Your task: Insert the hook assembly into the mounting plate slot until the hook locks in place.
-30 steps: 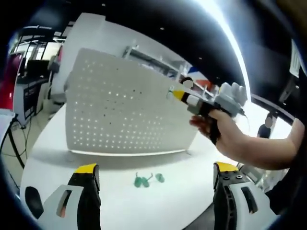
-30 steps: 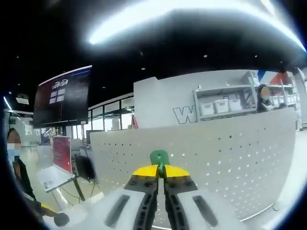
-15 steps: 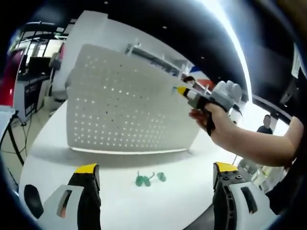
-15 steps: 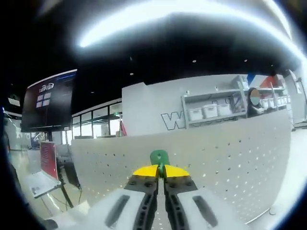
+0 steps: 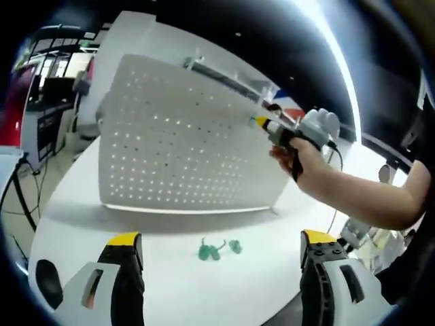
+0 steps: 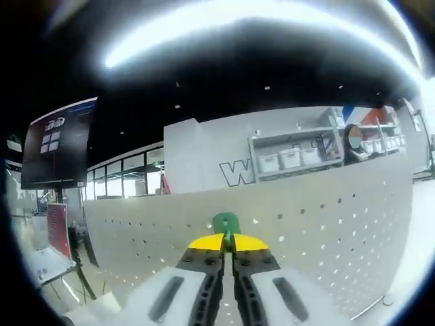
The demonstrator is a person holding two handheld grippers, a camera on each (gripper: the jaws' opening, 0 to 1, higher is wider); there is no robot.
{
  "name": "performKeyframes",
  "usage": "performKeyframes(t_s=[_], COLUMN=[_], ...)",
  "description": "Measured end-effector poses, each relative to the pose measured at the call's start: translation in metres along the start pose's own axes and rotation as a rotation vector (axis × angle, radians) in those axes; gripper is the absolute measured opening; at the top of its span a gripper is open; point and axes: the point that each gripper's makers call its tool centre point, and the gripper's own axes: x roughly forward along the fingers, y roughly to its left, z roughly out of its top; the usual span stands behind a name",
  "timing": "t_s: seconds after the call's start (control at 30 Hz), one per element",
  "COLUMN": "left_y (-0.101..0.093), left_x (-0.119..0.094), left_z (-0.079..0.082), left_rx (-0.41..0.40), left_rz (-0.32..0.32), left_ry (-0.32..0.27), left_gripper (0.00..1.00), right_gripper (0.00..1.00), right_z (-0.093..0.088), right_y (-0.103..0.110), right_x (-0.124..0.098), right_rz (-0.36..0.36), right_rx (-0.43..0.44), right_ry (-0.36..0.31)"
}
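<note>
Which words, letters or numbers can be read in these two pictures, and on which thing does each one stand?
"W": a large outlined letter on the white wall behind the pegboard, right gripper view; anything after it is hidden by the shelf unit.
Dark screen, upper left in the right gripper view: white marks, too small to read.
Left gripper view: nothing readable.

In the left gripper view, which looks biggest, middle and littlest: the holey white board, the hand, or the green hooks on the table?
1. white board
2. hand
3. green hooks
</note>
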Motion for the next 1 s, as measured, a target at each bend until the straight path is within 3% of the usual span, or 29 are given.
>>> performKeyframes(t_s=[1.0], left_y=[0.0034], left_x=[0.0032], left_z=[0.0028], left_rx=[-0.003], left_rz=[-0.002], left_ry=[0.004], left_gripper=[0.97], right_gripper=[0.01], right_z=[-0.0075], right_y=[-0.0046], right_x=[0.0078], right_rz=[-0.057], right_rx=[0.018], right_ry=[0.031])
